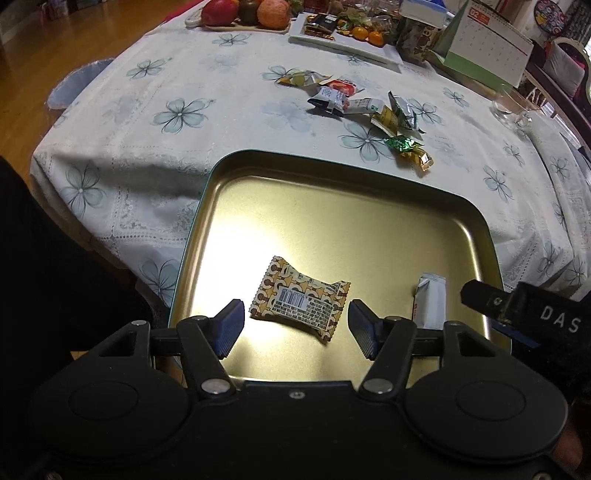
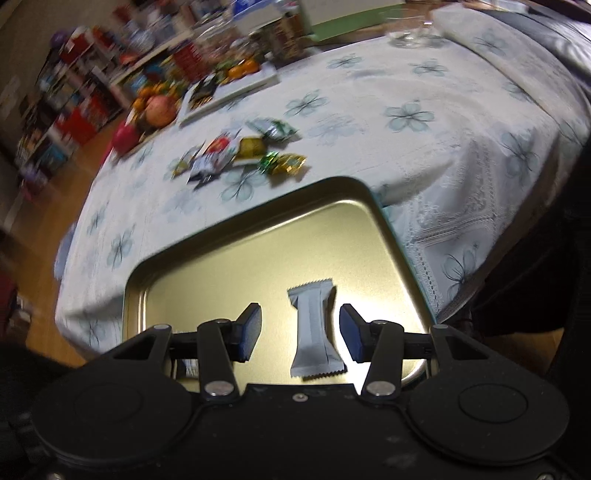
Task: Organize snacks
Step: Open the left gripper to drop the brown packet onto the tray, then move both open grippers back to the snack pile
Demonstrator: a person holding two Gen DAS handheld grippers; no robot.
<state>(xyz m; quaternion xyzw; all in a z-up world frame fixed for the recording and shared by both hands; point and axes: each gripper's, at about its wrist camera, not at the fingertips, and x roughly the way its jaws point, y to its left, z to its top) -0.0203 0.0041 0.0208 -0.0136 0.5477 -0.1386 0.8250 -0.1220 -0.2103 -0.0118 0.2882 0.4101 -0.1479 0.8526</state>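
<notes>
A gold tin tray (image 1: 332, 206) with a teal rim lies on the flowered tablecloth. In it rests a brown-and-cream patterned snack packet (image 1: 299, 295), barcode up, between the wide-apart fingers of my left gripper (image 1: 295, 317), which is open and clear of it. A white packet (image 1: 430, 302) lies to its right. In the right wrist view that white packet (image 2: 314, 328) sits in the tray (image 2: 221, 266) between the pads of my right gripper (image 2: 300, 325), which is open with a gap on both sides. Several loose wrapped snacks (image 1: 354, 107) (image 2: 240, 155) lie beyond the tray.
At the far side stand a white plate (image 1: 384, 51) with sweets and oranges, a board of fruit (image 1: 243, 13), a desk calendar (image 1: 487, 44) and a glass cup (image 1: 513, 107). The table edge drops off at the left, over a wooden floor (image 1: 55, 55).
</notes>
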